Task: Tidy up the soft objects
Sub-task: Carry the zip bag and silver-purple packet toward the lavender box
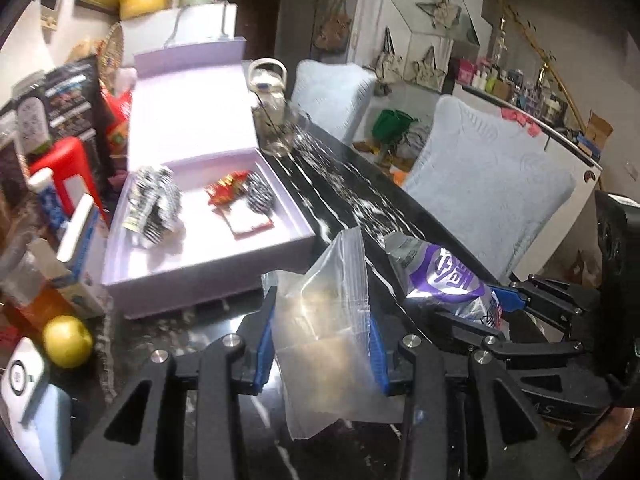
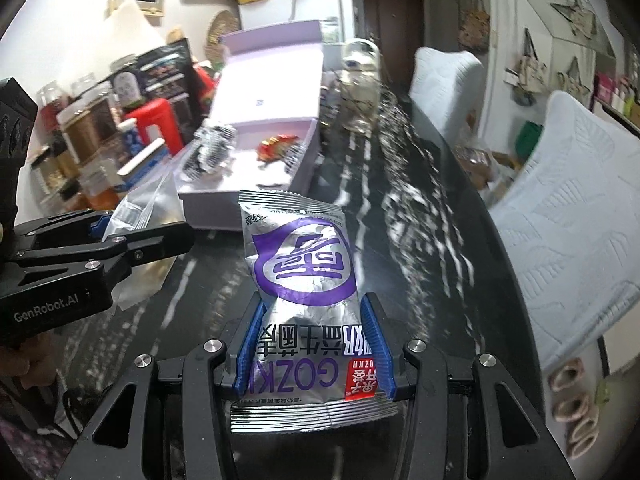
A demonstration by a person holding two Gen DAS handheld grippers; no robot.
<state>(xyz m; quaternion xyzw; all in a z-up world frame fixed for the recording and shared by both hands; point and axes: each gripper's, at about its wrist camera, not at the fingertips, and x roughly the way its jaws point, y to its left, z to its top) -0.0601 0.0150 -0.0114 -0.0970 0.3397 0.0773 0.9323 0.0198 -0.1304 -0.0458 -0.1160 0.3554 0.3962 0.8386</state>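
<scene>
My left gripper (image 1: pixel 320 344) is shut on a clear zip bag (image 1: pixel 332 332) holding pale food, above the black marble table (image 1: pixel 340 184). My right gripper (image 2: pixel 314 340) is shut on a silver and purple snack packet (image 2: pixel 304 272); the packet also shows in the left wrist view (image 1: pixel 444 276), just right of the zip bag. The left gripper (image 2: pixel 96 248) with the zip bag (image 2: pixel 148 204) shows at the left of the right wrist view. An open lilac box (image 1: pixel 208 264) lies ahead-left, holding a striped foil packet (image 1: pixel 154 204), a red packet (image 1: pixel 228 192) and another striped packet (image 1: pixel 260 196).
A glass teapot (image 1: pixel 272 112) stands behind the box. Jars, a red stool (image 1: pixel 68 172) and cartons crowd the left edge, with a yellow fruit (image 1: pixel 68 340) near me. Two pale blue chairs (image 1: pixel 488 184) line the table's right side.
</scene>
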